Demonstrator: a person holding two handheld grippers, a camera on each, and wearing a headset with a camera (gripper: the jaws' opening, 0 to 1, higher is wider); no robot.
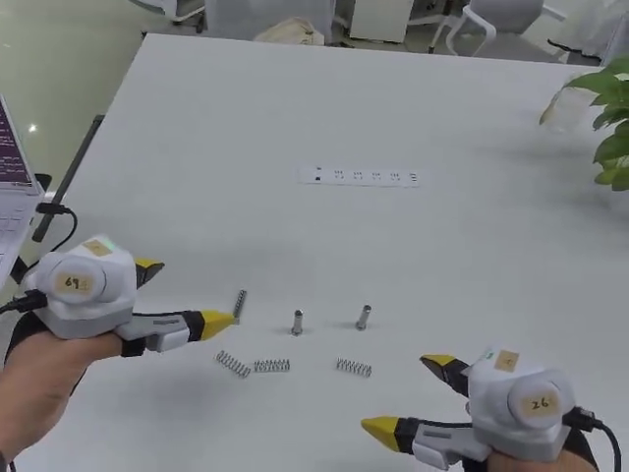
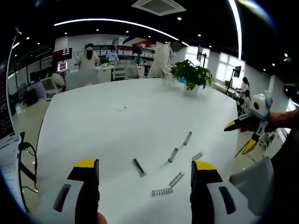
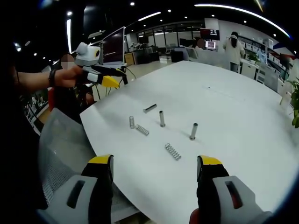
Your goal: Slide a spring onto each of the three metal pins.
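- The left gripper [image 1: 185, 292] hovered at the near left of the table [image 1: 295, 108], its jaws spread wide and holding nothing.
- Just off its nearer yellow tip, the left pin [image 1: 239, 303] was tilted. In both gripper views it looked to be lying on its side, and I could not tell whether tip and pin touched.
- To the right of it, the middle pin [image 1: 297, 323] and the right pin [image 1: 363, 317] stood upright in a row, both bare.
- Nearer the person lay the left spring [image 1: 233, 364], with the middle spring [image 1: 271, 366] just beside it and the right spring [image 1: 353, 368] apart, all flat on the table.
- The right gripper [image 1: 408, 395] hung at the near right, jaws spread and empty.
- By my reading nothing was done yet. No spring sat on any pin, so all three were left, and the left pin probably needed standing up first.
- The table was white and matte, with a white power strip [image 1: 360, 176] farther back.
- A laptop [image 1: 8, 157] sat off the left edge and a plant [image 1: 611, 118] at the right. Beyond was an open office with desks and chairs.
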